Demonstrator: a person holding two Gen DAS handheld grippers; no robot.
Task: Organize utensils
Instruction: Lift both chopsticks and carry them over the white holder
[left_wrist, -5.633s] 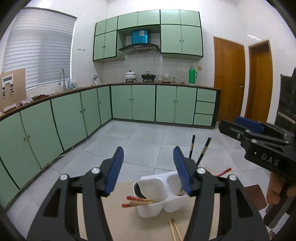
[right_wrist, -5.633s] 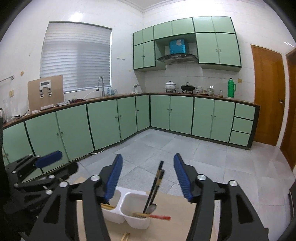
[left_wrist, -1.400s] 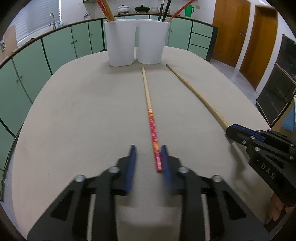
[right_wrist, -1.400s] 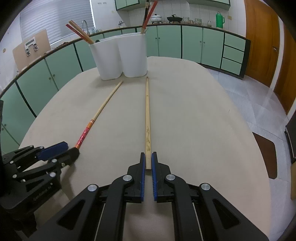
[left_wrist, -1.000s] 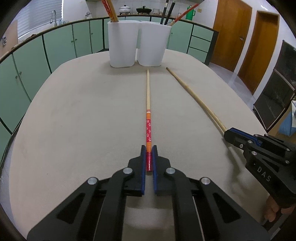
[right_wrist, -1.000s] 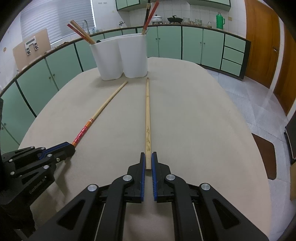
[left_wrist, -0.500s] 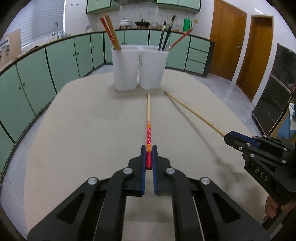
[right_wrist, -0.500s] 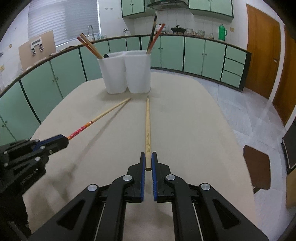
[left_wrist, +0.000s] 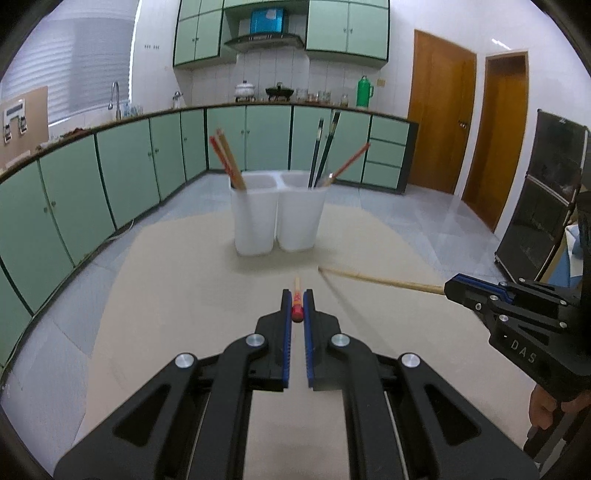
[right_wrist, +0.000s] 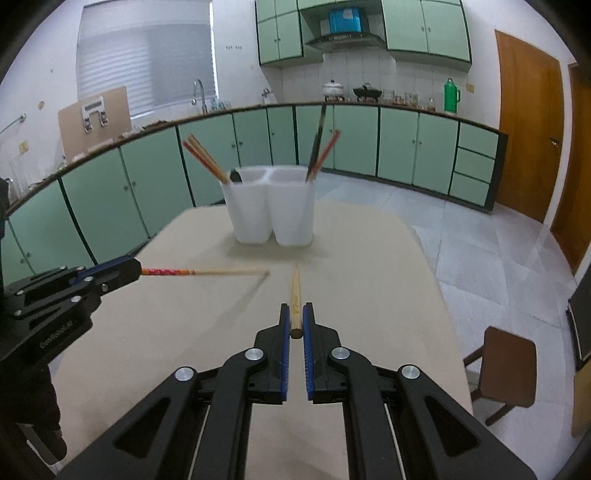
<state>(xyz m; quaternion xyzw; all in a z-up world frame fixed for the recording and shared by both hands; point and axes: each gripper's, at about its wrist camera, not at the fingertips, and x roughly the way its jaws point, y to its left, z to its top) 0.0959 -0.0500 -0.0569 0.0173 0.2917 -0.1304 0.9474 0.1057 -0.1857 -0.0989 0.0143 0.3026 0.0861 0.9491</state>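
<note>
My left gripper (left_wrist: 297, 295) is shut on the red-ended chopstick (left_wrist: 297, 308), held above the beige table (left_wrist: 184, 295); it also shows in the right wrist view (right_wrist: 192, 272). My right gripper (right_wrist: 294, 310) is shut on the plain wooden chopstick (right_wrist: 295, 295), also lifted; it shows in the left wrist view (left_wrist: 380, 281). The white two-cup utensil holder (left_wrist: 275, 216) stands ahead at the table's far end, also in the right wrist view (right_wrist: 272, 210). It holds red-and-wood chopsticks (left_wrist: 227, 158) in its left cup and dark and red chopsticks (left_wrist: 325, 151) in its right cup.
Green kitchen cabinets (left_wrist: 110, 166) run along the left and back walls. A brown stool (right_wrist: 506, 365) stands right of the table. A dark cabinet (left_wrist: 543, 199) is at the right. Wooden doors (left_wrist: 443, 122) are at the back right.
Both grippers closed on the chopsticks lying on the table, then lifted them. Both views have risen and the chopstick tips now hang above the table in front of the holder.
</note>
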